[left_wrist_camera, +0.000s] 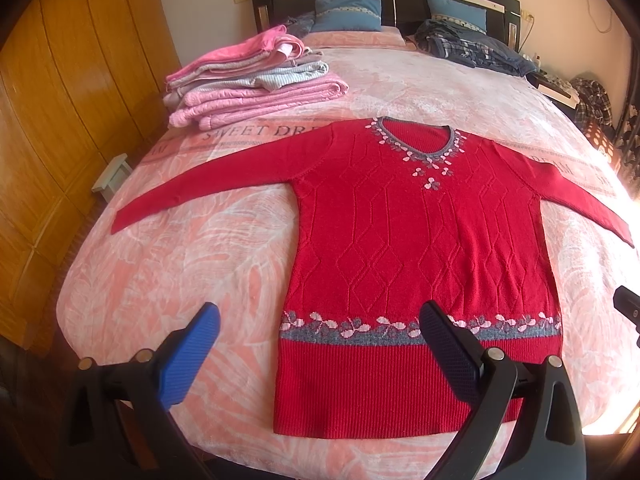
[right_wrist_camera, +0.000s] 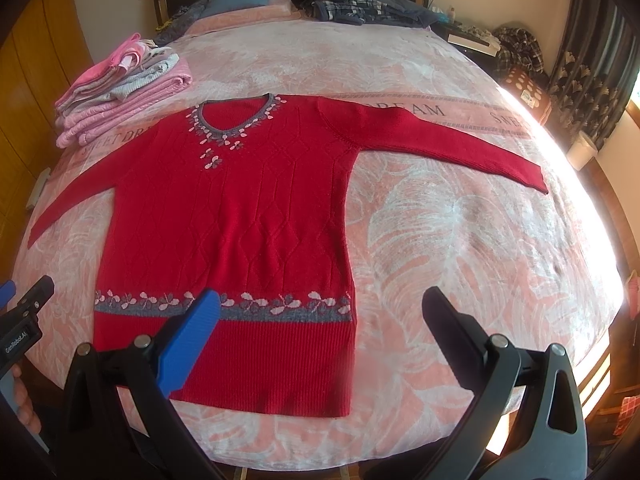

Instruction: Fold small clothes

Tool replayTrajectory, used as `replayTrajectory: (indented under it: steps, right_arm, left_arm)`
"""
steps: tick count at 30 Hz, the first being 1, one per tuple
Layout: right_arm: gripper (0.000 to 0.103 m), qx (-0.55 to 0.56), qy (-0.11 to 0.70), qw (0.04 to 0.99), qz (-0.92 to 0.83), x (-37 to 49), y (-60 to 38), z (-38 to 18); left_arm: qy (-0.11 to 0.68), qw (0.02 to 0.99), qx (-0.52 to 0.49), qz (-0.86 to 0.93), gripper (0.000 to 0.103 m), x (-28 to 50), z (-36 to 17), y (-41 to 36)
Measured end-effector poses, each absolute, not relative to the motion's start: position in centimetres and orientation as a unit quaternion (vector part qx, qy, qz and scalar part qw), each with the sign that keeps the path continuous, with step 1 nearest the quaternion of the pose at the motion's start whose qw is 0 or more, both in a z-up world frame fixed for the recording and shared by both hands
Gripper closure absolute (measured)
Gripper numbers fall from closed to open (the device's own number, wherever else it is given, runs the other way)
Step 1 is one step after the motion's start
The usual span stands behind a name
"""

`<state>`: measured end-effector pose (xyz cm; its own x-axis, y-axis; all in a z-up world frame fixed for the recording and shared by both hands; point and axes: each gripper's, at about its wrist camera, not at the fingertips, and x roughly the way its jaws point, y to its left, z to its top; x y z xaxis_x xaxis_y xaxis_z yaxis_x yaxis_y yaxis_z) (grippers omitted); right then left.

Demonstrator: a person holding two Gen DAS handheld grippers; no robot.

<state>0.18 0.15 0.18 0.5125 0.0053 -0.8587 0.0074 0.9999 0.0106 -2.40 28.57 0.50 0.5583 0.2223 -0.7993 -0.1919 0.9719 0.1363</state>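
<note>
A red knit sweater (left_wrist_camera: 420,236) (right_wrist_camera: 228,220) lies flat on the bed, front up, both sleeves spread out sideways and a grey flowered band near the hem. My left gripper (left_wrist_camera: 320,324) hovers open above the hem's left half, holding nothing. My right gripper (right_wrist_camera: 320,312) is open too, above the hem's right corner, empty. Part of the left gripper (right_wrist_camera: 24,312) shows at the left edge of the right wrist view, with a hand under it. The right gripper's tip (left_wrist_camera: 628,308) peeks in at the right edge of the left wrist view.
A stack of folded pink and grey clothes (left_wrist_camera: 252,84) (right_wrist_camera: 120,88) sits on the pink bedspread (left_wrist_camera: 168,280) at the far left. Dark plaid clothes (left_wrist_camera: 472,46) and blue pillows (left_wrist_camera: 348,14) lie by the headboard. A wooden wardrobe (left_wrist_camera: 60,100) stands left, curtains (right_wrist_camera: 592,60) right.
</note>
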Motion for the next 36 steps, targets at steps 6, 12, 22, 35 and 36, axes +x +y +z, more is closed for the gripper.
replayTrajectory:
  steps: [6, 12, 22, 35, 36]
  right_arm:
    - [0.003, 0.006, 0.493, 0.870, -0.001, 0.17, 0.01, 0.13]
    - [0.003, 0.006, 0.494, 0.870, 0.000, 0.18, -0.02, 0.08]
    - [0.003, 0.007, 0.495, 0.869, 0.001, 0.27, 0.01, -0.03]
    - [0.003, 0.008, 0.498, 0.867, 0.002, 0.30, 0.06, -0.05]
    - [0.003, 0.008, 0.498, 0.867, 0.002, 0.31, 0.09, -0.06]
  left_arm:
    - [0.455, 0.883, 0.016, 0.118, 0.004, -2.42, 0.56, 28.68]
    - [0.456, 0.882, 0.017, 0.119, 0.004, -2.38, 0.57, 28.65]
    - [0.456, 0.882, 0.017, 0.121, 0.004, -2.29, 0.60, 28.57]
    - [0.457, 0.881, 0.017, 0.120, 0.004, -2.29, 0.59, 28.60]
    - [0.457, 0.881, 0.017, 0.120, 0.004, -2.29, 0.57, 28.61]
